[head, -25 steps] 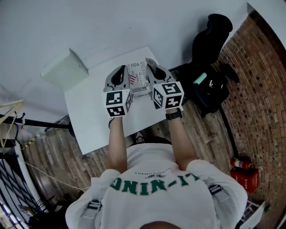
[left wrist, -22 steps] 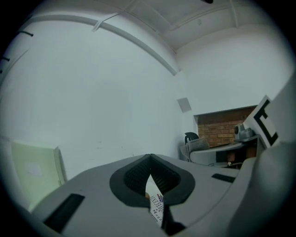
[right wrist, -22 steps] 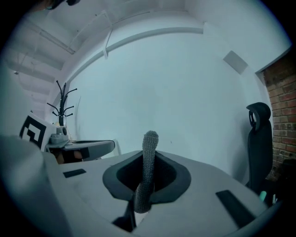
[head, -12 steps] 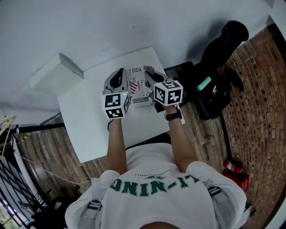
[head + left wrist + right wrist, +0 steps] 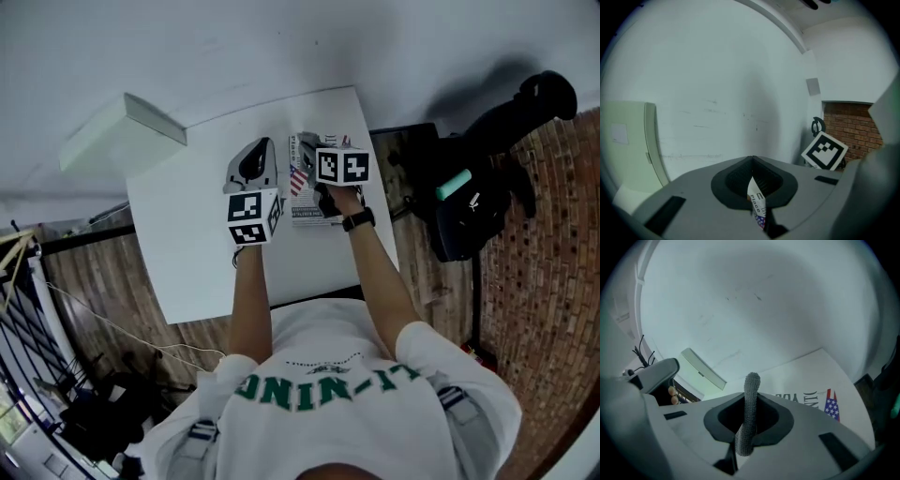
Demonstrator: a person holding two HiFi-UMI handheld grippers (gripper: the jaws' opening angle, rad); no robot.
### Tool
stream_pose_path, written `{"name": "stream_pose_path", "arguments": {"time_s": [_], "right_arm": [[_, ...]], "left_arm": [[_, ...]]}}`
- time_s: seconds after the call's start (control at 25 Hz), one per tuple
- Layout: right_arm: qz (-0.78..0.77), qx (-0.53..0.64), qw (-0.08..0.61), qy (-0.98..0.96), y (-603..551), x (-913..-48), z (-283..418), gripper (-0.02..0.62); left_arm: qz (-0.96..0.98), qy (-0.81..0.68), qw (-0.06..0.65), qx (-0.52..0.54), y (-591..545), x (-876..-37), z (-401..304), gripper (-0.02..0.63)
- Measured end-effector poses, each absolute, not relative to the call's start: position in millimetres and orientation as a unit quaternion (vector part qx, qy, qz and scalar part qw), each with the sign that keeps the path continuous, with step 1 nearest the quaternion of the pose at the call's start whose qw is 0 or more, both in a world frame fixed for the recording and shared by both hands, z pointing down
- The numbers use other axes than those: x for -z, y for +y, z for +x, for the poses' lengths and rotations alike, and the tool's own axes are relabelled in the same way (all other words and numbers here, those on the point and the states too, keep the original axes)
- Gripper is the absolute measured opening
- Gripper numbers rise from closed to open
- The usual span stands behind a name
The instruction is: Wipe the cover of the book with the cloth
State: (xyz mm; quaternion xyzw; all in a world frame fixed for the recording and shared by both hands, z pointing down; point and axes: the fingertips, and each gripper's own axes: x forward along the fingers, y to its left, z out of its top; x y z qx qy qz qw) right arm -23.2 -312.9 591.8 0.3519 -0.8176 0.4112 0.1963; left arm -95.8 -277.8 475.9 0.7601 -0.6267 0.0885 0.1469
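The book (image 5: 305,202), with a printed cover bearing a flag, lies on the white table (image 5: 202,253). In the right gripper view the same cover (image 5: 820,401) shows beyond the jaws. My left gripper (image 5: 257,150) is at the book's left edge, and in its own view the left gripper (image 5: 753,164) is shut on a sliver of the printed cover (image 5: 756,201). Over the book's right part is my right gripper (image 5: 314,150). There the right gripper (image 5: 749,394) is shut on a grey knitted cloth (image 5: 751,390) that sticks up between the jaws.
A pale green box (image 5: 122,131) leans at the wall by the table's far left corner, also seen as the box (image 5: 703,367). A black bag (image 5: 473,211) sits on the wooden floor right of the table. The table's right edge is close to the book.
The head view has swung round. My right gripper has shifted left onto the book, close beside the left one. The left gripper stays at the book's left edge.
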Motion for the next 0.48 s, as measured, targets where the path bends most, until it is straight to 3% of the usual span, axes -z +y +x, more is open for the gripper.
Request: {"name": "stream_pose_path", "arguments": {"time_s": [0.48], "right_arm": [[0.34,-0.473,0.31,-0.752,-336,-686,-62,0.038]], "left_arm": [[0.756,-0.623,0.167,-0.115,-285,-507,-105,0.012]]}}
